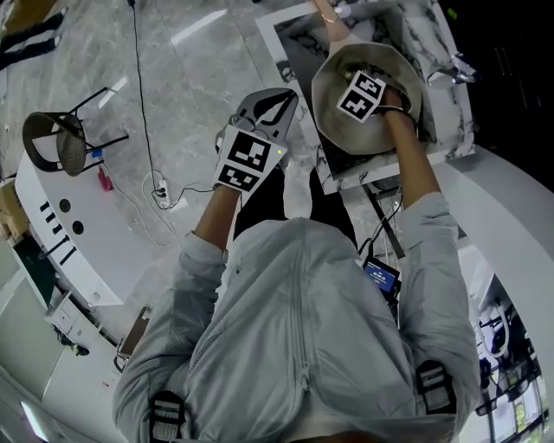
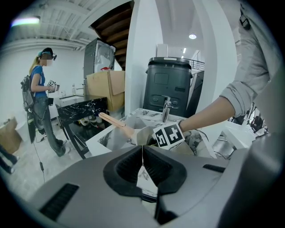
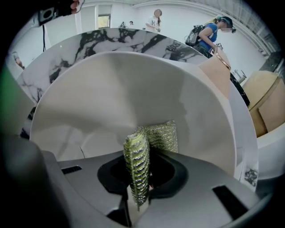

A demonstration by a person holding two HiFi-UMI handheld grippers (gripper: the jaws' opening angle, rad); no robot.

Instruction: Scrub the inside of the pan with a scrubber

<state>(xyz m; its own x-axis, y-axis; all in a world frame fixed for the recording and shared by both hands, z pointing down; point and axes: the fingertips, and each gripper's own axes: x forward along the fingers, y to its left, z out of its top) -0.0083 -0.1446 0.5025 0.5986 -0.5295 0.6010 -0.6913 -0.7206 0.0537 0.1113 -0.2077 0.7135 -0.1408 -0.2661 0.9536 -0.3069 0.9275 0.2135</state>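
Note:
A cream pan (image 1: 381, 65) lies tilted in the marble sink (image 1: 299, 35), its wooden handle (image 1: 327, 12) pointing away from me. My right gripper (image 1: 358, 93) reaches into the pan's bowl and is shut on a green and silver mesh scrubber (image 3: 139, 164). The scrubber stands folded between the jaws, its far end against the pan's inner wall (image 3: 111, 102). My left gripper (image 1: 273, 100) hangs over the floor left of the sink, apart from the pan, its pads (image 2: 153, 167) shut with nothing between them. From there I see the pan handle (image 2: 112, 120) and the right gripper's marker cube (image 2: 169, 136).
A faucet (image 2: 166, 109) rises behind the sink, with a black bin (image 2: 168, 84) and a cardboard box (image 2: 106, 87) beyond. A person in a blue top (image 2: 39, 95) stands at far left. A black stool (image 1: 56, 143) and cables (image 1: 156, 186) are on the floor.

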